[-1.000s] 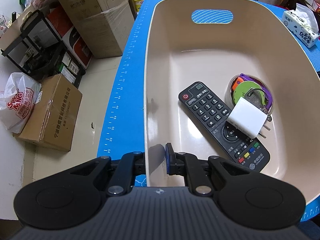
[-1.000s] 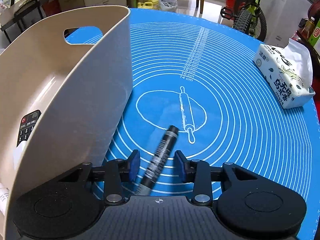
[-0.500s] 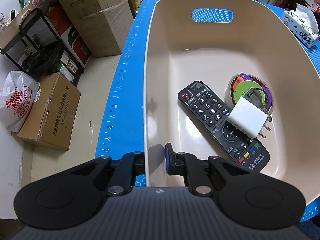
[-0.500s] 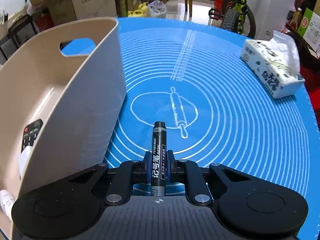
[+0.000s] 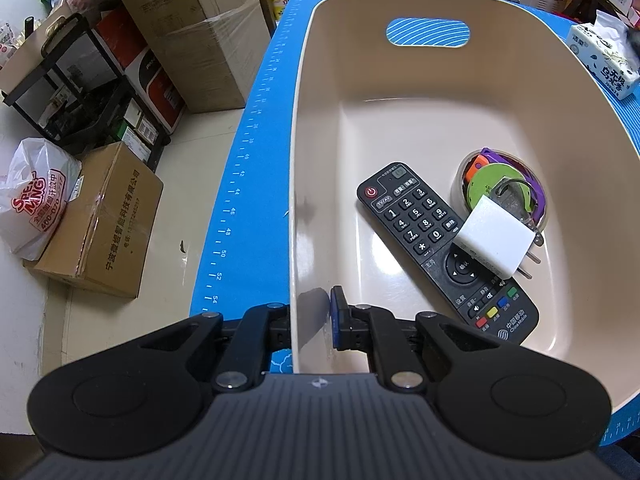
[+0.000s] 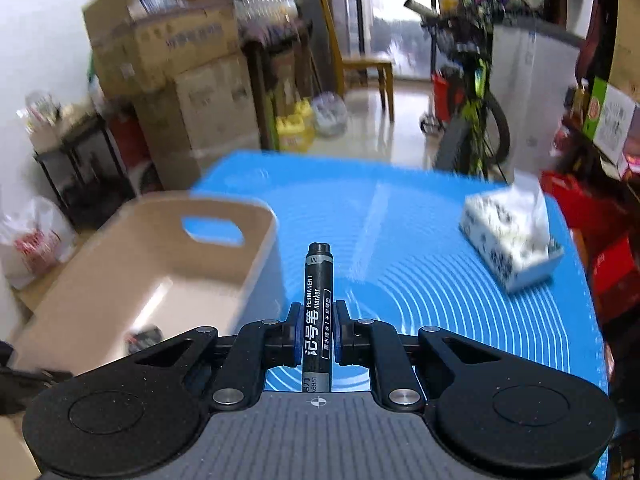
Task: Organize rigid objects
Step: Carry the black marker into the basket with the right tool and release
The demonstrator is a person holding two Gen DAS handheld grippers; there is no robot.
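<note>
While the left gripper (image 5: 312, 322) pinches the near wall of the beige plastic bin (image 5: 304, 128) — 1 pad inside, 1 outside, pressed on the rim — the right gripper (image 6: 317, 338) is clamped on a black permanent marker (image 6: 318, 304); marker sits lengthwise between the 2 blue pads, cap end pointing forward and away from the camera, grey end tucked back toward the gripper body; it is lifted clear of the blue baking mat (image 6: 420, 280), above the mat just right of the bin's right wall; right wrist view is motion-blurred, background soft.

Inside the bin, left wrist view: black TV remote (image 5: 444, 252) lying diagonally on the floor of the bin, power button toward the far left; white plug adapter (image 5: 496, 240) resting on the remote's lower half, 2 prongs sticking out to the right; clear round tub (image 5: 502, 188) with green, orange and purple pieces just beyond the adapter, touching it. Handle cutout (image 5: 428, 32) in the bin's far wall shows the mat through it.

Tissue pack (image 6: 512, 240) on the mat, well right of the bin. Off the table — cardboard boxes (image 5: 100, 220), white plastic bag (image 5: 36, 196), black rack (image 5: 80, 92) on the floor at left; bicycle (image 6: 472, 92) and wooden chair (image 6: 360, 64) farther back.
</note>
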